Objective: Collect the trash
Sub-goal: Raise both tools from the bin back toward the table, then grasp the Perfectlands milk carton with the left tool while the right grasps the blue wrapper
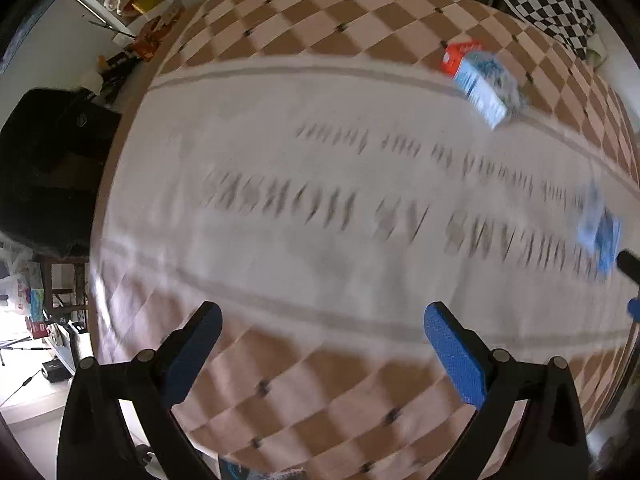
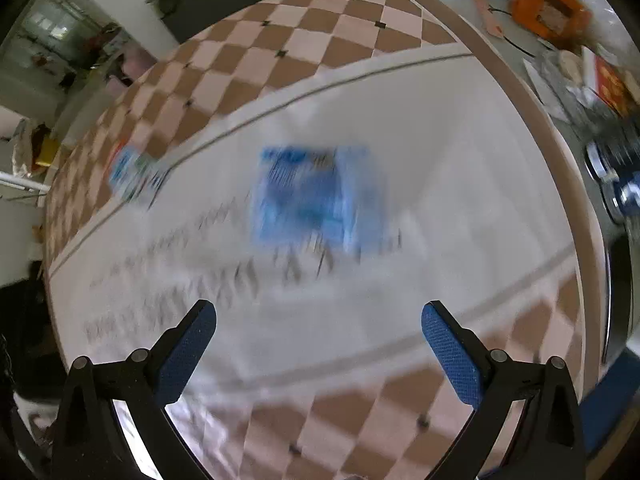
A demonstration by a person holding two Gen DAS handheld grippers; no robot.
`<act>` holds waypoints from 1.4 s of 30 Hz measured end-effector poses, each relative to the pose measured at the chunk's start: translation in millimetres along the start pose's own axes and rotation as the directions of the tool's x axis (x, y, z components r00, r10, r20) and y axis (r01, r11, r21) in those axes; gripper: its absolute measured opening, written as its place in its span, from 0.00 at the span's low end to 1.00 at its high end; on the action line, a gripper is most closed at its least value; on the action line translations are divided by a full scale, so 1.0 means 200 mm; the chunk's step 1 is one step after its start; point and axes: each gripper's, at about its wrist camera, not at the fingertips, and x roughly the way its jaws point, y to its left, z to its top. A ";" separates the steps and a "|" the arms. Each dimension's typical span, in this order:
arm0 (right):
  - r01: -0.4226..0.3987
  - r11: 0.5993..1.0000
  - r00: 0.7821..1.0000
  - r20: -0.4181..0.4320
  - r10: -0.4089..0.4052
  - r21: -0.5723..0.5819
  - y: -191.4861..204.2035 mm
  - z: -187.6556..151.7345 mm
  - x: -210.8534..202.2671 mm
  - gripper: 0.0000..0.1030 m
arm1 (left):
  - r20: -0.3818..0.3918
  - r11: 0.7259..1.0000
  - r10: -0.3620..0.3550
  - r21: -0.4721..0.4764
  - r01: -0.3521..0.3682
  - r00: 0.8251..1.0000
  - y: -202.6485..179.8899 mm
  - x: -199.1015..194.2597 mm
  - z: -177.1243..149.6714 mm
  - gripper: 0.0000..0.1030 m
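Note:
A blue plastic wrapper (image 2: 314,196) lies on the white middle of the tablecloth, ahead of my right gripper (image 2: 320,312), which is open and empty above the cloth. The same wrapper shows at the right edge of the left wrist view (image 1: 600,236). A red and light-blue carton (image 1: 480,80) lies on its side at the far right of the cloth; it also shows in the right wrist view (image 2: 134,174) at the left. My left gripper (image 1: 322,312) is open and empty, far from both. Both views are motion-blurred.
The round table (image 2: 552,128) has a brown-and-pink checked cloth with a white printed band. A black chair (image 1: 52,168) stands at the left. An orange box (image 2: 548,4) and clutter sit on a counter beyond the table's right edge.

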 end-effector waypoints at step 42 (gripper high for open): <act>0.084 0.996 0.988 -0.132 -0.082 0.014 0.22 0.36 0.45 0.85 | -0.024 0.973 -0.072 0.219 0.076 0.997 -0.39 0.09 0.43 0.49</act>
